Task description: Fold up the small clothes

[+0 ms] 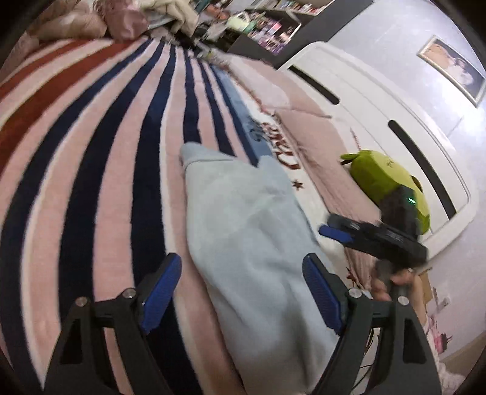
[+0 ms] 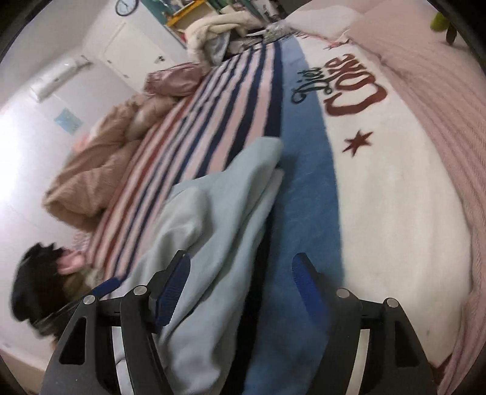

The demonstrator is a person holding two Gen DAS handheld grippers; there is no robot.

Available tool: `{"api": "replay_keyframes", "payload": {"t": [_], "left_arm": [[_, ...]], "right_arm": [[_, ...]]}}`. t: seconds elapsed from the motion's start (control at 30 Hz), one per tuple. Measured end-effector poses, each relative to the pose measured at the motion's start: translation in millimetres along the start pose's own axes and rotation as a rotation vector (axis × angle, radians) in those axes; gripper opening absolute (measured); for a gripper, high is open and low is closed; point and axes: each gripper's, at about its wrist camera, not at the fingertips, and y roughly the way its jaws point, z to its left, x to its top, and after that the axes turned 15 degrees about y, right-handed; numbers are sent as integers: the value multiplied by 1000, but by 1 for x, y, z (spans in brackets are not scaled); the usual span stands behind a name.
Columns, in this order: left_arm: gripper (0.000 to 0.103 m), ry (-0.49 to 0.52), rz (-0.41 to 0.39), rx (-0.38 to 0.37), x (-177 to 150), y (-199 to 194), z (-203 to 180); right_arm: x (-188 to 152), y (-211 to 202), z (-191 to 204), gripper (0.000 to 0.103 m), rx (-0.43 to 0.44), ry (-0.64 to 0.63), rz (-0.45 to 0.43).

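The left gripper [image 1: 241, 291] is close to the camera, and its two blue pads stand wide apart. They are not pinching anything. A light blue garment [image 1: 243, 231] lies between and under them, spread long on the striped blanket [image 1: 91, 152]. The cloth runs away from the gripper, and its far end has two small corners that stick out.

The right gripper [image 2: 241, 291] has let go too. Its blue pads are apart and press on nothing. In the right wrist view the garment [image 2: 212, 218] lies bunched in soft folds beside the left pad, and a blue stripe of the blanket [image 2: 303, 197] shows between the pads.

In the left wrist view, the right gripper [image 1: 337, 232] hovers just beside the right edge of the garment, held by a hand [image 1: 391, 282].

Farther off, a green plush toy [image 1: 385, 185] rests near the white headboard [image 1: 379, 121]. Pink and tan bedding [image 2: 100, 170] is piled at the blanket's far left edge. A round clock [image 2: 126, 6] hangs on the wall.
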Motion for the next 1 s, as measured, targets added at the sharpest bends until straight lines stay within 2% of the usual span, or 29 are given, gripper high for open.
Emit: {"api": "replay_keyframes", "payload": {"t": [0.07,0.13,0.23,0.27,0.33,0.37,0.4,0.43,0.5,0.7,0.8,0.87,1.0], "left_arm": [[79,-35,24,-66,4,16,9],[79,-52,64,-80,2,32,10],[54,-50,95,-111,-2,51,6],[47,-69,88,-138,-3,54,6],[36,-86,70,-144,-3,54,7],[30,-91,63,-149,-2,53,7],[27,-93,59,-153,-2,52,6],[26,-90,56,-149,0,50,4],[23,-66,43,-128,5,42,-3],[22,47,-36,-71,40,-18,-39],[22,98,-84,-32,63,-67,-58],[22,145,-119,20,78,-109,-72],[22,203,-197,119,93,-196,-91]], "right_arm": [[-8,9,1,67,37,10,82],[-16,21,-1,68,68,35,150],[-24,37,2,77,105,33,206],[-26,43,4,77,117,23,224],[-32,54,11,76,153,-11,258],[-35,58,15,73,164,-28,268],[-38,60,18,57,160,-46,256],[-40,62,21,37,166,-58,246],[-43,58,27,23,183,-69,217],[-43,23,78,19,258,-147,129],[-47,-3,118,19,302,-210,85],[-49,-17,145,19,345,-231,73],[-67,-41,223,19,411,-338,34]]}}
